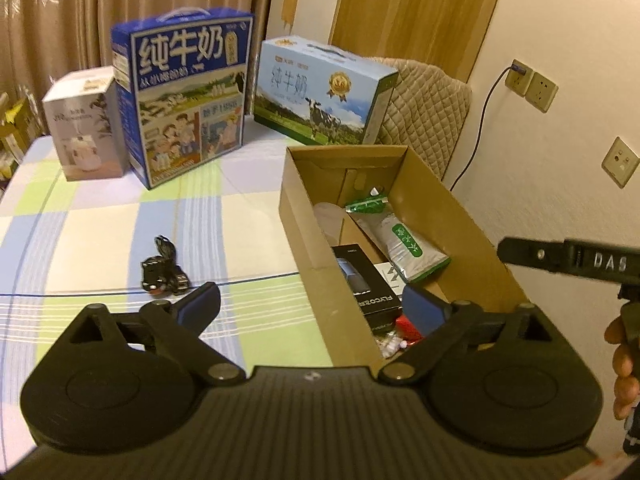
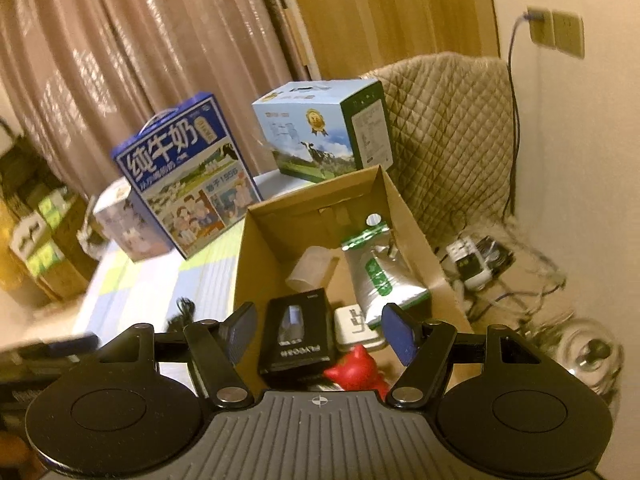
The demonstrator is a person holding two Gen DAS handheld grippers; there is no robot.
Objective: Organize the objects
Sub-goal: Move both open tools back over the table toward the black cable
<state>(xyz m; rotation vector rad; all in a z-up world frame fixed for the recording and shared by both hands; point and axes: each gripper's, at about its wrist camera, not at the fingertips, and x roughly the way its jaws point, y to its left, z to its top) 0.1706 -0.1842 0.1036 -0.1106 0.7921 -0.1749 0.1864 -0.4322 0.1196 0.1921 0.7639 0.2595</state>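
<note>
- A checked tablecloth (image 1: 120,216) in pale green, blue and cream is seen, with an open cardboard box (image 1: 476,220) at its right side.
- One loose item is left outside the box: a small black cable bundle (image 1: 164,270), lying on the cloth just left of the box, near the left gripper (image 1: 310,306).
- The bundle is judged light, soft and floppy; it is best pinched across its thickest coiled middle, not by a loose end.
- The left gripper's jaws are spread wide, with nothing held between them.
- The right gripper (image 2: 320,332) is seen part open over the near end of the box, its pads pressing on nothing.
- Inside the box a black carton (image 2: 296,336) marked "FLYCO" can be read, beside a silver and green pouch (image 2: 380,276) and a red figurine (image 2: 356,368).
- At the far side, a dark blue milk carton (image 1: 184,96) reads "纯牛奶"; a pale blue milk carton (image 1: 324,96) carries the same words.
</note>
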